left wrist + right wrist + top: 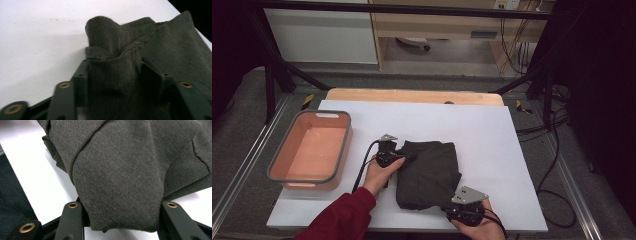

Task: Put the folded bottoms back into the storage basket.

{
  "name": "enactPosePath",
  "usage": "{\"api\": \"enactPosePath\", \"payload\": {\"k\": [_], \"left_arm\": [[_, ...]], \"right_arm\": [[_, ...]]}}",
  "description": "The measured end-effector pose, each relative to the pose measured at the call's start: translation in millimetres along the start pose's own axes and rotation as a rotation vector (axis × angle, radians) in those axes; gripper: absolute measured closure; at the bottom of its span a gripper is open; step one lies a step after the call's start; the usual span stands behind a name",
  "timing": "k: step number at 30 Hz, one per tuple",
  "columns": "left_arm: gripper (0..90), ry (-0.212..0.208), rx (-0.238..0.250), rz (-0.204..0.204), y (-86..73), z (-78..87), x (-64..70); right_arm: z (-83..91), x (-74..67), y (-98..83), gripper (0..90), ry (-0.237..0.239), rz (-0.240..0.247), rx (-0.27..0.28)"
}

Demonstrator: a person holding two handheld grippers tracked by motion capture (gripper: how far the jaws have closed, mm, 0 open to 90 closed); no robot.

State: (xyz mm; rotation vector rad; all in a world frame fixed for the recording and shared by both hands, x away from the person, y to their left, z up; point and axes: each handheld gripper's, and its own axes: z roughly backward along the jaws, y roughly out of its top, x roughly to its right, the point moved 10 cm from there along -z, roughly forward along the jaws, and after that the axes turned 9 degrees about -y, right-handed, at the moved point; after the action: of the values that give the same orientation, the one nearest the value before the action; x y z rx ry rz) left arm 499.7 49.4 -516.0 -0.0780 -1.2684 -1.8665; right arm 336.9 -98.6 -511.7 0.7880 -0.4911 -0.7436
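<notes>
A folded dark garment (429,172) lay at the centre of the white table (492,135), right of the orange bin (310,147). The left gripper (113,72) clasped its far-left corner and the right gripper (120,220) its near-right fold. Judged from this, folding appeared done; transfer to the bin remained.

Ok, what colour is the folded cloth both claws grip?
Dark charcoal grey cloth, plain; clearest in the right gripper view.
</notes>
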Motion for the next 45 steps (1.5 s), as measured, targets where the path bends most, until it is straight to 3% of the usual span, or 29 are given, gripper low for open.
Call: {"api": "enactPosePath", "payload": {"k": [6, 11, 18, 23, 28, 45], "left_arm": [[71.7, -0.029, 0.013, -0.016, 2.7, 0.4, 9.2], [80.6, -0.009, 0.033, -0.019, 9.9, 3.0, 13.8], [83.1, 0.004, 0.078, -0.060, 28.0, 12.9, 29.4], [83.4, -0.004, 0.111, -0.095, 42.9, 21.5, 41.7], [83.4, -0.001, 0.111, -0.132, 51.0, 30.4, 48.8], [83.4, -0.020, 0.114, -0.137, 58.8, 41.3, 57.2]], "right_arm": [[-0.2, 0.9, 0.4, 57.7, -0.002, 0.008, 0.001], [0.6, 2.3, 1.7, 61.7, -0.008, 0.012, 0.005], [5.0, 4.7, 6.5, 64.8, -0.027, 0.003, 0.029], [11.5, 8.9, 15.3, 65.7, -0.047, -0.006, 0.082], [14.4, 6.6, 20.7, 65.7, -0.046, -0.004, 0.108], [14.9, -3.5, 23.5, 65.3, -0.030, 0.008, 0.102]]}}
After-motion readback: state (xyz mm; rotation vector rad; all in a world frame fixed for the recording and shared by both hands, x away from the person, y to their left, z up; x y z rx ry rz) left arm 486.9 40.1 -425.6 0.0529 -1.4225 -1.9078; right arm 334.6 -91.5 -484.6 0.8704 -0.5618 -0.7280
